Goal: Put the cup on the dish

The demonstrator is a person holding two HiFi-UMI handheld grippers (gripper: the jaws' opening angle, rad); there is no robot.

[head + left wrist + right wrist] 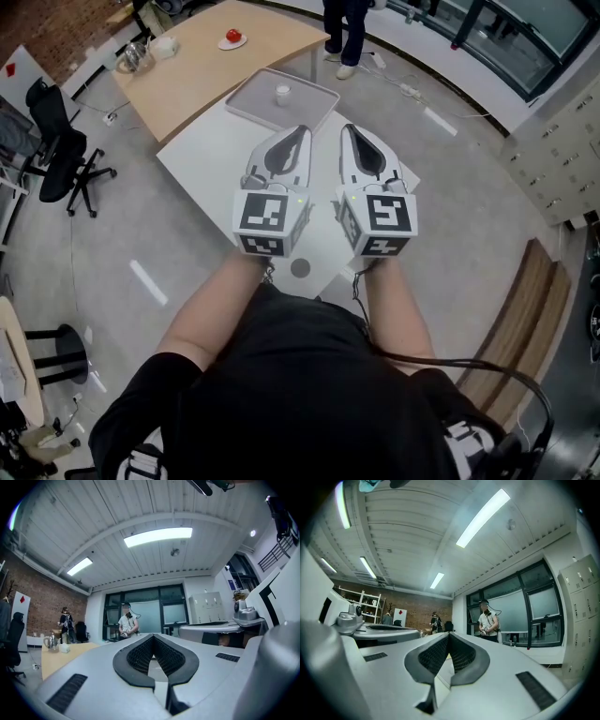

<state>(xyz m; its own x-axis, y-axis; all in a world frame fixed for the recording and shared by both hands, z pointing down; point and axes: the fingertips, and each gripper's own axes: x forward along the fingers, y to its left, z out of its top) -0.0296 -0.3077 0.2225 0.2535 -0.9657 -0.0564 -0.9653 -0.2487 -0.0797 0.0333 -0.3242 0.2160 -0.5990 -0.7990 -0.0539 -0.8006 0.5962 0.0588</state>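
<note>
Left hand-held gripper (301, 131) and right hand-held gripper (348, 131) we hold level, side by side, jaws pressed together on nothing. We judge them idle, since the small white cup (282, 93) stands in the grey rectangular tray (314, 101), upper centre, on the white tabletop (202, 155).

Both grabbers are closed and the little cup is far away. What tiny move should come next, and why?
Probably move the right gripper forward toward the cup, opening its jaws on the way. Both it and the left gripper are shut, empty, and held side by side short of the grey tray where the white cup stands.
</note>
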